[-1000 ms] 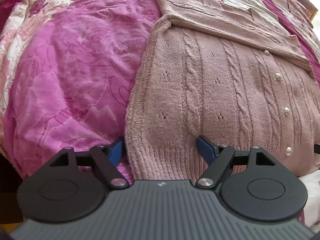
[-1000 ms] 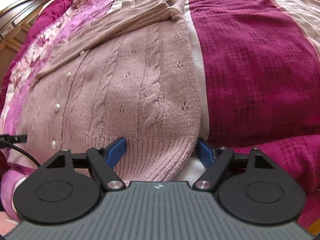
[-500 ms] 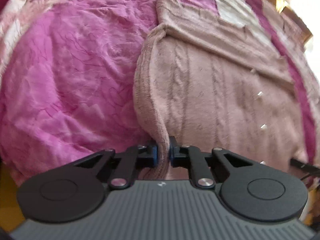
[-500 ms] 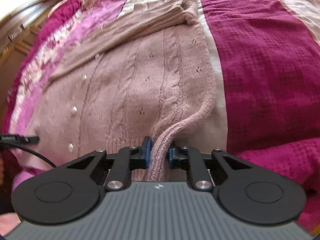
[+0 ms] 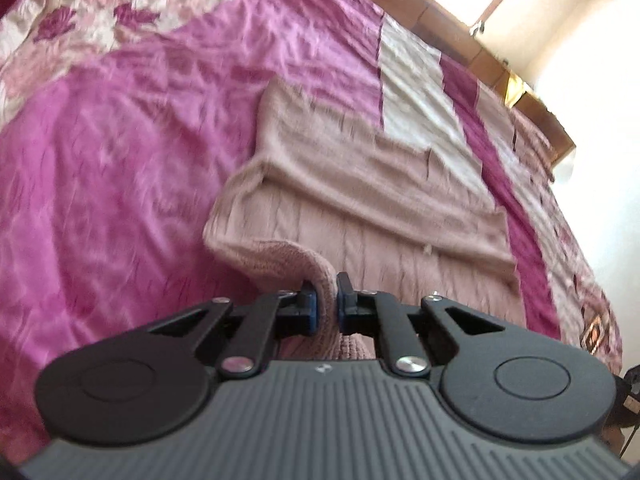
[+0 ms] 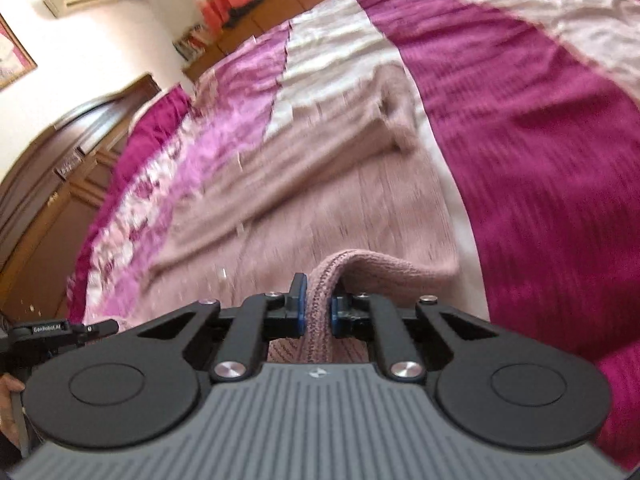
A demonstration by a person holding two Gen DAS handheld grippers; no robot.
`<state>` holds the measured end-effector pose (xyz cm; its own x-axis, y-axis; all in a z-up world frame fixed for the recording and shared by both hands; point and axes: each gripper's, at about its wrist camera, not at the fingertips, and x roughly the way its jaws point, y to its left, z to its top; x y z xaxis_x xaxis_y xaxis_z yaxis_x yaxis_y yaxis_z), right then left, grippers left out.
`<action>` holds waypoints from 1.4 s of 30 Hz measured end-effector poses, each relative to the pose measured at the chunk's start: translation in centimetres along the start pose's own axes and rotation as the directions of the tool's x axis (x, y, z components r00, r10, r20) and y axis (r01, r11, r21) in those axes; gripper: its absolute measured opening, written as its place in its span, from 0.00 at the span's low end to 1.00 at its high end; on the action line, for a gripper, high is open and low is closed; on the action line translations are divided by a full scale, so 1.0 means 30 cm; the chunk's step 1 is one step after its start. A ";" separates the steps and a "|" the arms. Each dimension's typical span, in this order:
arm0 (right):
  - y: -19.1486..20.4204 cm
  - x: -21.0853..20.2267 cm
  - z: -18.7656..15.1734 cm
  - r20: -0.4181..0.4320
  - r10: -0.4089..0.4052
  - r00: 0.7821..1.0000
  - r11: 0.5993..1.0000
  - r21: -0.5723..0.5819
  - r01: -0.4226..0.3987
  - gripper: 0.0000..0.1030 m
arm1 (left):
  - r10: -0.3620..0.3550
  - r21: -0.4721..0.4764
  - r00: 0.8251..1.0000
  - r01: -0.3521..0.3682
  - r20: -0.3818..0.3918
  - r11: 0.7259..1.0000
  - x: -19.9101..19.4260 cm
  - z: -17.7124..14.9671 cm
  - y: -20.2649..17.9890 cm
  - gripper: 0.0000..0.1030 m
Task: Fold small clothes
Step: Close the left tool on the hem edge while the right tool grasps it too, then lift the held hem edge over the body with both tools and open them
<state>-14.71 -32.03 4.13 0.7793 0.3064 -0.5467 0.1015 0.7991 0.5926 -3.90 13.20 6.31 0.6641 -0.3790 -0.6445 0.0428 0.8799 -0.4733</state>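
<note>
Left tongs (image 5: 325,304) clamped on the near-left hem corner of the cardigan (image 5: 360,184); knit bunched between the blue pads, corner lifted off the bed (image 5: 120,168).

Right tongs (image 6: 316,308) clamped likewise on the near-right hem corner; ribbed edge stands up between the pads. Both sets of jaws have just been closing, and cloth sits between them in each.

Cardigan lies flat on the bedspread, sleeves (image 5: 360,160) folded across the far end, button row near the middle. Only the near hem is raised.

Step in hand, as I judge it: carry the hem far, over the body, to halve the garment.

To do it well:
- Raise both corners evenly, hem taut between them, no sag.
- Travel together; one hand leading would skew the fold.
- Lift just enough to clear the body, or the sleeves may drag loose.
- Lay hem on the sleeve line, then release.

Views are motion-blurred; how deep each grip goes I cannot tell.
</note>
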 end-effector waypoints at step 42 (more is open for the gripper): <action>-0.049 0.272 0.117 0.101 -0.101 0.990 0.994 0.050 0.097 0.77 | 0.235 0.154 0.972 -0.237 0.032 0.959 0.212 0.054 -0.036 0.42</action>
<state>-6.31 -32.52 0.87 0.8232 0.1704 -0.5416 0.2069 0.7983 0.5657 1.48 10.31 3.69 0.6795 -0.1524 -0.7177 -0.0009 0.9780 -0.2086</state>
